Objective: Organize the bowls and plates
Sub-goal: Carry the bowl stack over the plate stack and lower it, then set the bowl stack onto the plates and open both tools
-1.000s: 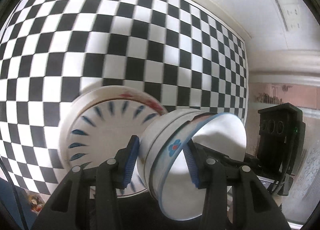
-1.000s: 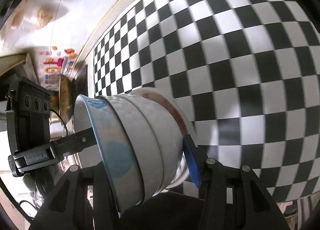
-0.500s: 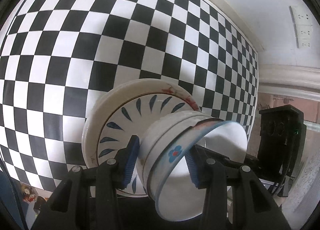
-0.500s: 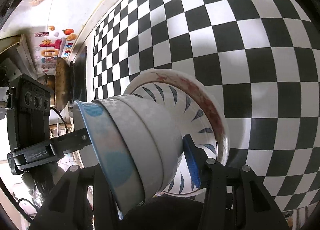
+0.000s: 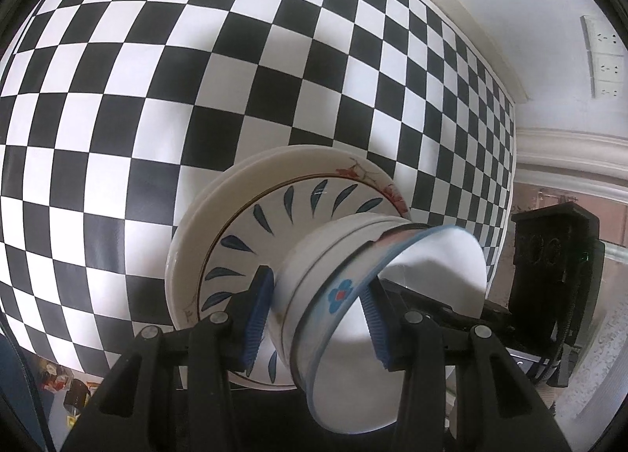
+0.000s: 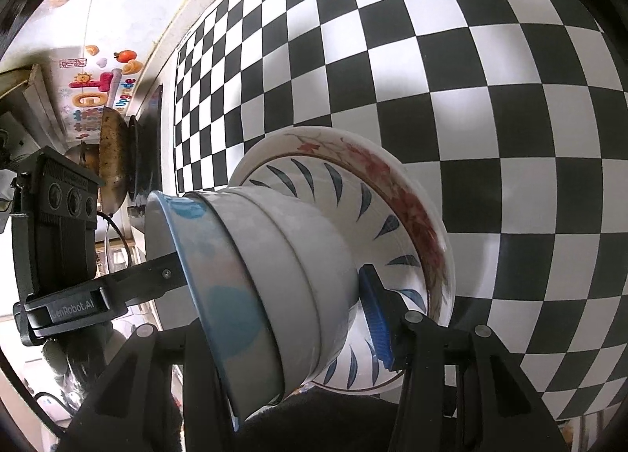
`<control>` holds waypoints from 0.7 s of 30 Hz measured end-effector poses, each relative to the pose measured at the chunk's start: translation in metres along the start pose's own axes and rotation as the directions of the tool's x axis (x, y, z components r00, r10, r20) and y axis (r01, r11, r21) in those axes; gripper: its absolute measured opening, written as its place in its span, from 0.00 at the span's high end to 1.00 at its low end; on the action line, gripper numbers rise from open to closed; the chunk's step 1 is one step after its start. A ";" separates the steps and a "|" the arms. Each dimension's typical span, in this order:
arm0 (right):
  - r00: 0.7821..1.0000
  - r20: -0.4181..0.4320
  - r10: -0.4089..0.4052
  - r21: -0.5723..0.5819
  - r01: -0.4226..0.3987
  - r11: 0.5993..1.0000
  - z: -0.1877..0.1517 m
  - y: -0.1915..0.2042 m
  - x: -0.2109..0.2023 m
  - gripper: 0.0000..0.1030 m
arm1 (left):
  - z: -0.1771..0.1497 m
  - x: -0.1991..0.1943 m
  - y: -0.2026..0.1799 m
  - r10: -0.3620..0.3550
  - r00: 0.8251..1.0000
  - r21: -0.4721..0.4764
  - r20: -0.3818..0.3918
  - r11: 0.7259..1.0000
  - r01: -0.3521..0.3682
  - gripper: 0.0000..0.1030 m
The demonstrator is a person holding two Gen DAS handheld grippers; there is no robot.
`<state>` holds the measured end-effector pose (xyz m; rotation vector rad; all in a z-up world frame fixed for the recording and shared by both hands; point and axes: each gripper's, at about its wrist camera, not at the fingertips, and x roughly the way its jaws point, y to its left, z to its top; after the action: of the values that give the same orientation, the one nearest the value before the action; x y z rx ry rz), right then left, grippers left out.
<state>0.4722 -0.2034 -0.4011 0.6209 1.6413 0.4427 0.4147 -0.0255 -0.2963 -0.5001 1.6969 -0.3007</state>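
the checkered surface (image 5: 165, 71) fills both views, and the plates (image 6: 408, 212), a small pile with a leaf-patterned one on top of a red-flowered one, lie flat on it well in from its far edge by the wall. the stack of bowls (image 6: 274, 279), three nested with a blue-rimmed one innermost, is carried between both tools right over the top plate, perhaps already touching it. the left gripper (image 5: 314, 318) has its jaws clamped across the stack's wall, one pad inside the rim, and the right gripper (image 6: 290, 318) likewise grips the opposite wall. to finish well, i judge both hands should level the stack, settle its foot centred on the plate, then loosen together so nothing tips or slides.
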 end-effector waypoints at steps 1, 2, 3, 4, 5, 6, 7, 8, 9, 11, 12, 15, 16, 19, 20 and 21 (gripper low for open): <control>1.000 -0.003 -0.001 0.000 0.001 1.000 0.000 0.000 0.001 0.52 | -0.001 0.000 0.001 0.000 1.000 -0.004 -0.001 1.000 0.000 0.60; 1.000 -0.005 -0.002 0.000 0.002 1.000 0.000 -0.001 0.002 0.52 | -0.001 0.000 0.002 0.000 1.000 -0.006 -0.002 1.000 0.000 0.60; 1.000 -0.006 -0.003 -0.002 0.003 1.000 0.000 0.000 0.003 0.52 | -0.001 0.001 0.003 0.001 1.000 -0.008 -0.004 1.000 -0.001 0.60; 1.000 -0.008 -0.004 -0.001 0.004 1.000 -0.001 0.000 0.004 0.52 | -0.001 0.001 0.003 0.003 1.000 -0.009 -0.006 1.000 -0.003 0.60; 1.000 -0.011 -0.005 -0.001 0.005 1.000 -0.001 0.000 0.005 0.52 | -0.002 0.002 0.004 0.004 1.000 -0.012 -0.007 1.000 -0.004 0.60; 1.000 -0.014 -0.005 0.000 0.005 1.000 -0.001 0.000 0.006 0.52 | -0.002 0.003 0.005 0.005 1.000 -0.013 -0.008 1.000 -0.005 0.60; 1.000 -0.014 -0.006 0.001 0.006 1.000 -0.001 0.000 0.007 0.52 | -0.002 0.003 0.006 0.007 1.000 -0.015 -0.010 1.000 -0.007 0.60; 1.000 -0.018 -0.006 0.001 0.006 1.000 -0.001 0.000 0.008 0.52 | -0.003 0.004 0.007 0.007 1.000 -0.018 -0.011 1.000 -0.007 0.60; 1.000 -0.018 -0.008 0.001 0.008 1.000 -0.002 0.000 0.008 0.52 | -0.004 0.004 0.007 0.007 1.000 -0.019 -0.012 1.000 -0.007 0.60; 1.000 -0.016 -0.011 -0.001 0.011 1.000 -0.002 0.000 0.009 0.52 | -0.005 0.005 0.008 0.008 1.000 -0.020 -0.012 1.000 -0.008 0.60; 1.000 -0.017 -0.010 0.002 0.010 1.000 -0.002 0.000 0.010 0.52 | -0.005 0.005 0.008 0.008 1.000 -0.020 -0.012 1.000 -0.008 0.60; 1.000 -0.016 -0.009 0.003 0.009 1.000 -0.002 0.000 0.010 0.52 | -0.005 0.005 0.008 0.010 1.000 -0.017 -0.012 1.000 -0.010 0.60; 1.000 -0.013 -0.010 0.002 0.010 1.000 -0.002 0.000 0.010 0.52 | -0.005 0.005 0.008 0.011 1.000 -0.014 -0.012 1.000 -0.011 0.60; 1.000 -0.003 -0.018 0.002 0.018 1.000 -0.002 0.000 0.008 0.52 | -0.006 0.005 0.010 0.007 1.000 -0.018 -0.013 1.000 -0.007 0.60; 1.000 0.000 -0.022 -0.002 0.022 1.000 -0.001 0.001 0.008 0.52 | -0.007 0.004 0.009 0.016 1.000 -0.011 -0.004 1.000 -0.016 0.60; 1.000 0.003 -0.028 -0.006 0.028 1.000 -0.001 0.001 0.008 0.52 | -0.009 0.003 0.006 0.028 1.000 -0.003 0.006 1.000 -0.028 0.60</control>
<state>0.4704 -0.1975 -0.4060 0.5931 1.6437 0.4259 0.4048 -0.0222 -0.3006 -0.4786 1.6970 -0.2757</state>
